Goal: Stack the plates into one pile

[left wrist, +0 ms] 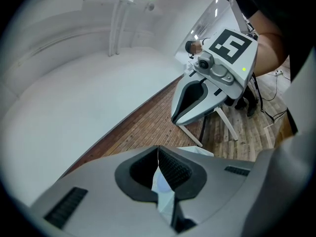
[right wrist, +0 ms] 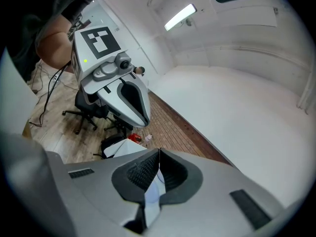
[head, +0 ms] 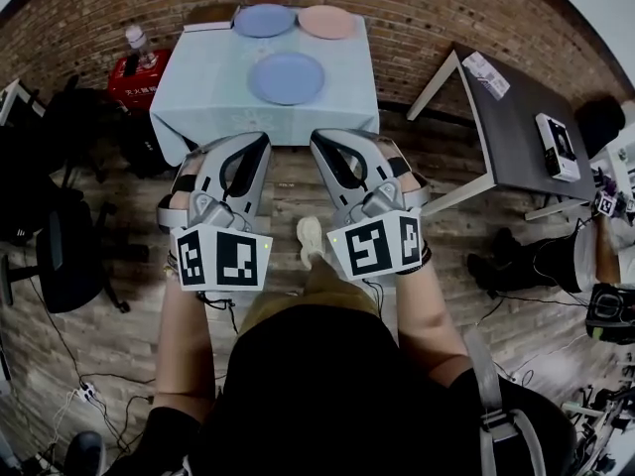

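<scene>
Three plates lie on a pale blue table (head: 203, 92) ahead of me in the head view. A blue plate (head: 286, 77) is nearest, another blue plate (head: 264, 20) sits far left, and a pink plate (head: 327, 21) far right. My left gripper (head: 260, 145) and right gripper (head: 319, 144) hang side by side over the floor, short of the table's front edge. Both point toward it. The left gripper (left wrist: 158, 149) has its tips touching with nothing held. The right gripper (right wrist: 159, 152) is likewise shut and empty.
A dark grey side table (head: 516, 127) with a small device (head: 557, 147) stands to the right. A red box (head: 134, 77) with a bottle (head: 138, 43) on it stands to the left of the table. Black office chairs (head: 60, 256) are at far left. A brick wall (head: 437, 8) runs behind.
</scene>
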Motion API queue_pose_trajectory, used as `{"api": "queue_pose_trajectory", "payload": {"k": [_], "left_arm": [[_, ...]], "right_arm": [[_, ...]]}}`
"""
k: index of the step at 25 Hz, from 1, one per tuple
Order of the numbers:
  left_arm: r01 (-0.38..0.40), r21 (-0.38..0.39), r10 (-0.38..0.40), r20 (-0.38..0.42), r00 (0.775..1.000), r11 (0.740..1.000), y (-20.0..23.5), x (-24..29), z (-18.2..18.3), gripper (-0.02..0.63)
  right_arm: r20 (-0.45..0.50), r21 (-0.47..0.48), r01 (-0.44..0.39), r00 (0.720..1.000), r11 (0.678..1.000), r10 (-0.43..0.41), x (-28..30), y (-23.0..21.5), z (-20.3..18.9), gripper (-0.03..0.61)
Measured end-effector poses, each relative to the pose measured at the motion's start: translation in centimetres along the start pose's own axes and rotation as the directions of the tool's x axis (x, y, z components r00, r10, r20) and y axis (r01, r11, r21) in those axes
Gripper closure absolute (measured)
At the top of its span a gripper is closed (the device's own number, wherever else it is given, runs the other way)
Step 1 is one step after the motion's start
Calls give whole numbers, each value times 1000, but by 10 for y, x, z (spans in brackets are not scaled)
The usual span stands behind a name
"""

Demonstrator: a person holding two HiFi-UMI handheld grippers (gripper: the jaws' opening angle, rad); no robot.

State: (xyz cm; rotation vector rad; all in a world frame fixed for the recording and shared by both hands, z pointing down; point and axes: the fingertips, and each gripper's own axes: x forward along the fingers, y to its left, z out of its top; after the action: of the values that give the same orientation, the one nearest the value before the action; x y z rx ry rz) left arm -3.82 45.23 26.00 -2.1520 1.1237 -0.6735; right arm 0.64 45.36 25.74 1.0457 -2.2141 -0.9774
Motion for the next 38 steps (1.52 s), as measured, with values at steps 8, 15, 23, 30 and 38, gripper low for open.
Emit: {"api": "queue_pose_trajectory", "payload": {"k": [8,15,23,30,38], "left_arm": [[-4,-6,4,-21,1000,1000,30,61,-21,591],[-15,-22,14,-68,998,1000,56,140,-33,590],[-2,-28,-1,-122,993,1000,77,233,-54,589],[5,-68,-16,-160,987,998,87,305,-77,590],[-22,-84,5,-205,979,996,102,344,-92,590]], "right_arm": [[15,-3,12,1000,1000,-12,55,-39,-31,543],[36,-5,11,999,1000,-11,110,-87,-77,542],[74,31,-43,996,999,41,183,-128,-132,541],[129,40,-84,989,996,78,243,-159,-174,541],[167,76,-169,974,983,155,286,-168,-198,541]]}}
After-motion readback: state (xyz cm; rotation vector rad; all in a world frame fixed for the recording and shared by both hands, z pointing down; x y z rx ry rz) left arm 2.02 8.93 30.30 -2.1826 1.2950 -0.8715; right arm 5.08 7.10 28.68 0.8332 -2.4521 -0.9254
